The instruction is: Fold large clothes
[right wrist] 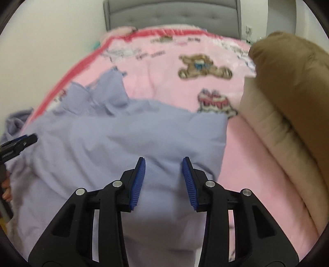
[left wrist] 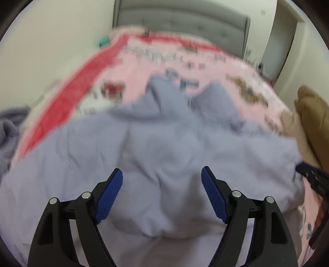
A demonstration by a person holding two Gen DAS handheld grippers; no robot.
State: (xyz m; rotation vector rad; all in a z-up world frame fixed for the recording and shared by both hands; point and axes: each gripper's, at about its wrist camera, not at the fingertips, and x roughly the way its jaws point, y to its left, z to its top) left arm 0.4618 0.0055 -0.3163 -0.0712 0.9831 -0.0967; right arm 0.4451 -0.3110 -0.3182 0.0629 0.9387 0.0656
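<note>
A bed (right wrist: 257,164) with a grey padded headboard (right wrist: 172,14) is covered by a pink blanket (right wrist: 164,67) printed with teddy bears. A large lavender garment (right wrist: 115,143), wrinkled, lies spread across the blanket's near half. A brown pillow (right wrist: 292,78) rests on a cream one (right wrist: 273,143) at the garment's right. The left gripper (left wrist: 162,174) hovers over the garment, fingers wide apart, empty. The right gripper (right wrist: 163,164) sits over the garment's right part, fingers narrowly apart, cloth between them
</note>
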